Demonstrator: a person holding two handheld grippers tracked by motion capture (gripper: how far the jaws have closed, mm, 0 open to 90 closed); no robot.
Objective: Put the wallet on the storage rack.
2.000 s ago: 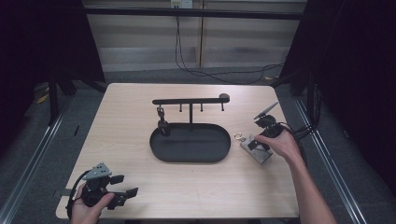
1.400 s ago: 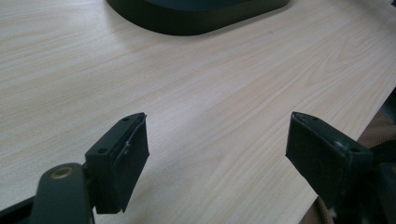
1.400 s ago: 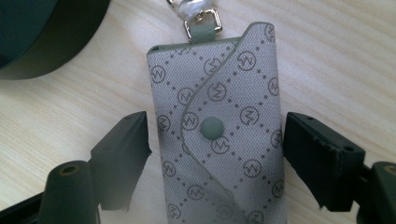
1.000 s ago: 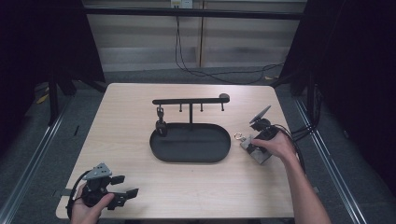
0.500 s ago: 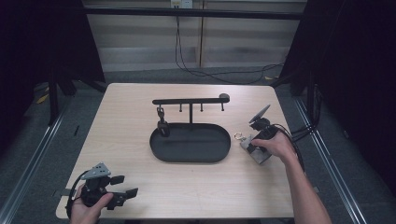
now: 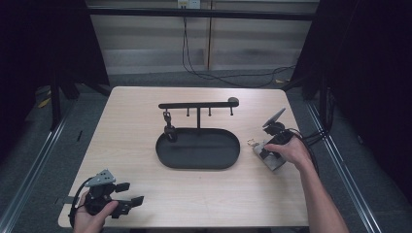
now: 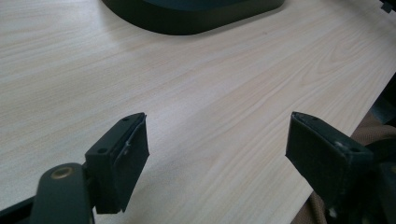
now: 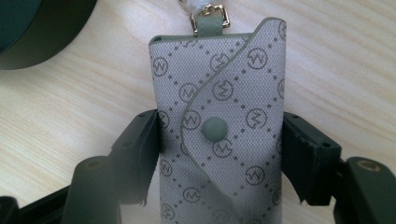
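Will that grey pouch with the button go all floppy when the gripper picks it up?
Probably a little. The pouch looks like woven fabric with a folded snap flap, so it may bend. The right gripper has a jaw at each side; the textured cloth likely won't slip. Its clasp could dangle.

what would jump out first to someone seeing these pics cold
Probably the grey patterned key pouch, lying on the table right of the black oval tray, with the right claw closed on its sides. Next, the black hook stand rising at the tray's back edge. The left claw sits open at the table's near left corner.
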